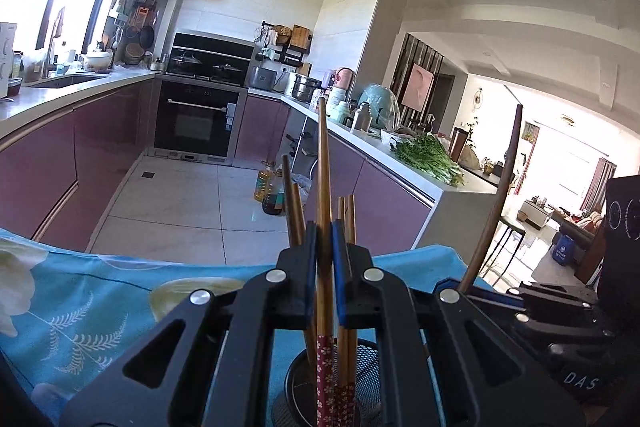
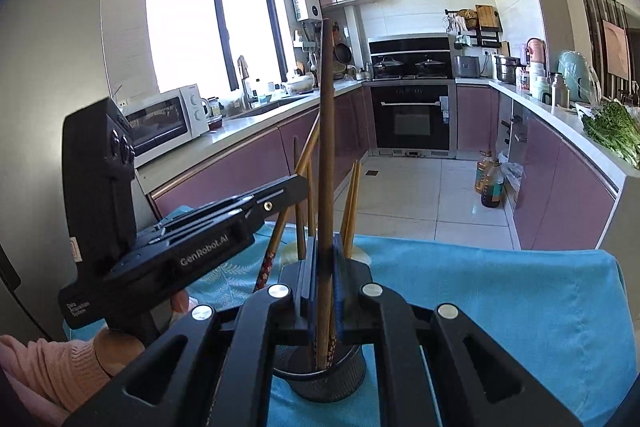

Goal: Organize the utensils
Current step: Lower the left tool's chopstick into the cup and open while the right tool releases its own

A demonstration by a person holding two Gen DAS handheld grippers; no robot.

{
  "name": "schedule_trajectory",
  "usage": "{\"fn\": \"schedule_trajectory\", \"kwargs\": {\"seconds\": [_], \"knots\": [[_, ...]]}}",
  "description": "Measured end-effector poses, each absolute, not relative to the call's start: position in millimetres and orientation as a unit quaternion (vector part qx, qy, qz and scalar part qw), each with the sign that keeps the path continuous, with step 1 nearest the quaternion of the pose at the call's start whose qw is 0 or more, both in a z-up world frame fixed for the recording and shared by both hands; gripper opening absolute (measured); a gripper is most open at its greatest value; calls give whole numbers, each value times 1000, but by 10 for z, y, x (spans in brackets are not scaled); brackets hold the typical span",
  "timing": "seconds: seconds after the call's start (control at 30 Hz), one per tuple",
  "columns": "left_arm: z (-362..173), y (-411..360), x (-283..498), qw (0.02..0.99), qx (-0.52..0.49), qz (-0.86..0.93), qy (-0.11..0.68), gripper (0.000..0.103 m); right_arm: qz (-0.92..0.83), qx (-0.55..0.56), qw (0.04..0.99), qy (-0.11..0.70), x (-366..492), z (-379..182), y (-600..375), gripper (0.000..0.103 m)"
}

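Observation:
A black mesh utensil holder [image 1: 336, 387] stands on the blue floral tablecloth [image 1: 80, 307], with several wooden chopsticks upright in it. My left gripper [image 1: 325, 231] is shut on a light wooden chopstick [image 1: 323, 163] with a red flowered handle, directly above the holder. My right gripper [image 2: 324, 247] is shut on a dark brown chopstick [image 2: 327, 131], upright over the same holder [image 2: 320, 371]. The dark chopstick also shows in the left wrist view [image 1: 500, 199]. The left gripper's body [image 2: 180, 243] sits at the left in the right wrist view.
The tablecloth [image 2: 500, 307] covers the table up to its far edge. Beyond are purple kitchen cabinets [image 1: 60, 163], an oven [image 2: 412, 115], oil bottles [image 2: 490, 183] on the floor, a microwave [image 2: 168, 119] and greens [image 1: 428, 155] on the counter.

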State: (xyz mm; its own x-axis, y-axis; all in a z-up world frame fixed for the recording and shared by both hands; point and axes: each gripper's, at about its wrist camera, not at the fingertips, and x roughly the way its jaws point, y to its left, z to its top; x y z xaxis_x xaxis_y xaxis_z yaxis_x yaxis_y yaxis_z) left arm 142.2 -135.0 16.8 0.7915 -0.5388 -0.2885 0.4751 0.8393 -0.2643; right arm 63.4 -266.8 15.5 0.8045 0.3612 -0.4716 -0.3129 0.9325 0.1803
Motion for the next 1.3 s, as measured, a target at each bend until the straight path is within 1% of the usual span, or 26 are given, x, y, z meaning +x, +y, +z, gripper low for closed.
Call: {"fn": "schedule_trajectory", "kwargs": {"seconds": [0.2,0.57,0.7,0.93,1.03,1.3], "knots": [[236,-1280,1445,946,-106,-262,157,8,178,63,946,265,651,58,-2680,6],[24,-1460,1484,954,-69,-240,163,8,183,63,941,277,646,-71,-2649,6],[-7,-1454,1397,951,-39,-250,178,8,183,64,941,277,630,-63,-2679,6],[-115,-1337,1349,931,-32,-276,235,8,175,60,937,298,695,-64,-2725,7],[-174,-1291,1332,929,-23,-276,247,8,169,64,934,309,769,-92,-2735,7],[-22,-1161,1304,917,-10,-300,263,8,167,57,934,312,810,-35,-2696,7]]}}
